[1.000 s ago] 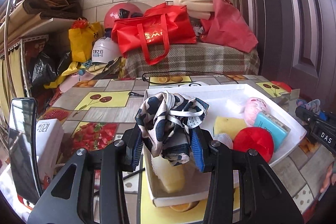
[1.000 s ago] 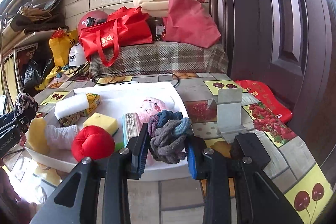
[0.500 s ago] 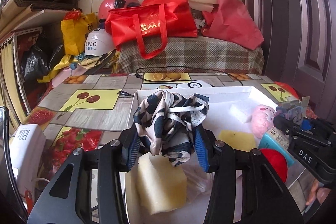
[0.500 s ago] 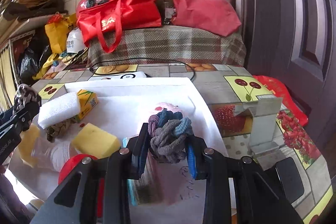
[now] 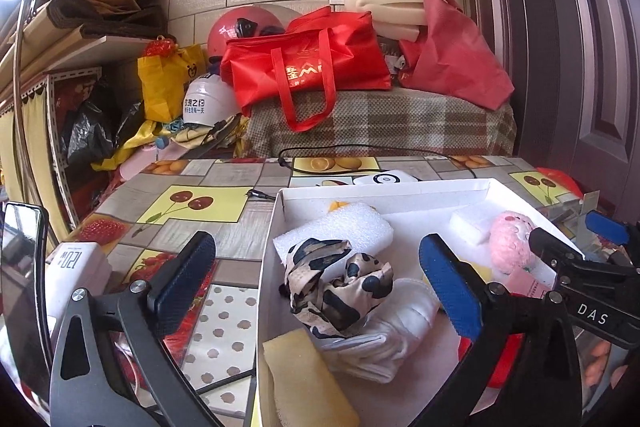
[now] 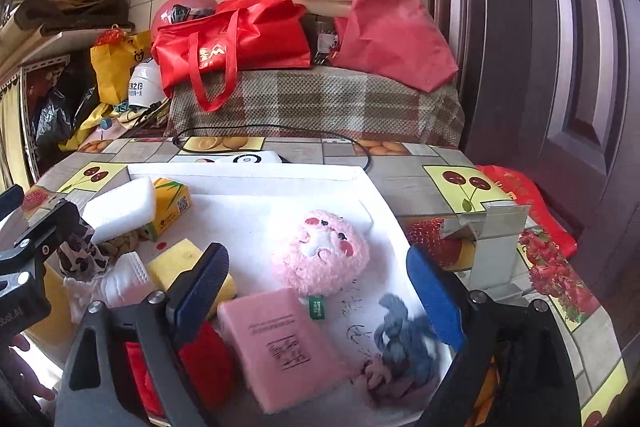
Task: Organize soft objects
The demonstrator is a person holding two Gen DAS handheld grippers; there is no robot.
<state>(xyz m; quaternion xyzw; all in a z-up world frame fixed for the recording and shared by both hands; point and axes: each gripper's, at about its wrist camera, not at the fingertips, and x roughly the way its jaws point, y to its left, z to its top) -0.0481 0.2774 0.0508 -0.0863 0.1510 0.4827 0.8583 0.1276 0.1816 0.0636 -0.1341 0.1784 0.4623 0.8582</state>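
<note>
A white tray (image 5: 384, 189) sits on the patterned table and holds soft items. My left gripper (image 5: 316, 287) is open above the tray's left side. The black-and-cream patterned cloth (image 5: 332, 287) lies loose in the tray between its fingers, on a white sock (image 5: 396, 331). My right gripper (image 6: 320, 291) is open above the tray's (image 6: 248, 173) near right part. The blue-grey knitted cloth (image 6: 404, 343) lies loose and blurred on the tray floor below it. A pink plush (image 6: 320, 251), pink packet (image 6: 280, 339), yellow sponges (image 6: 180, 263) and white foam blocks (image 5: 340, 231) also lie in the tray.
A metal bracket (image 6: 492, 239) stands on the table right of the tray. A black cable (image 5: 360, 151) and a white device (image 5: 384, 179) lie behind the tray. Red bags (image 5: 304, 71), helmets and foam are piled on a plaid-covered surface at the back. A white box (image 5: 80, 263) lies at the left.
Both grippers have opened. The patterned cloth has dropped from the left gripper into the tray, and the knitted cloth has dropped from the right gripper onto the tray floor.
</note>
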